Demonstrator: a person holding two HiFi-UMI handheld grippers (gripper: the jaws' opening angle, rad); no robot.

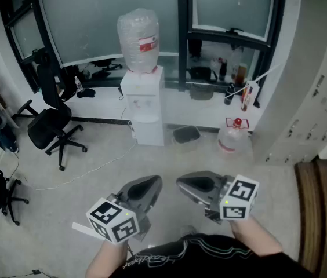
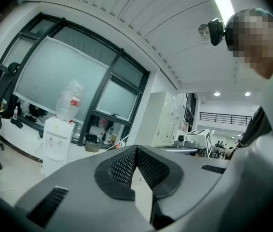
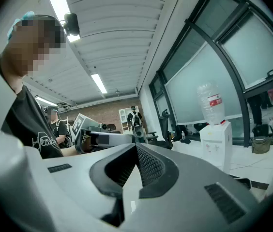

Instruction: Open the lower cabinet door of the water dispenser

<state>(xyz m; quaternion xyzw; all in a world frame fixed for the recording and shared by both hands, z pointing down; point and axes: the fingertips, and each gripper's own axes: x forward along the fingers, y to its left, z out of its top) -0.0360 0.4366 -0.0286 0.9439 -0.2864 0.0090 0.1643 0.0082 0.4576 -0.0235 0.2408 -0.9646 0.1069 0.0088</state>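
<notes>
The white water dispenser stands far across the floor by the window wall, with a clear bottle upside down on top. Its lower cabinet door looks closed. Both grippers are held low in front of the person, well short of the dispenser. My left gripper is shut with nothing between its jaws, and my right gripper beside it also has its jaws together and empty. The left gripper view shows the dispenser small at the left beyond the left gripper. In the right gripper view the dispenser is at the right beyond the right gripper.
A black office chair stands left of the dispenser. A grey bin and a spare water jug sit on the floor to its right. White lockers line the right side. A cable trails over the floor.
</notes>
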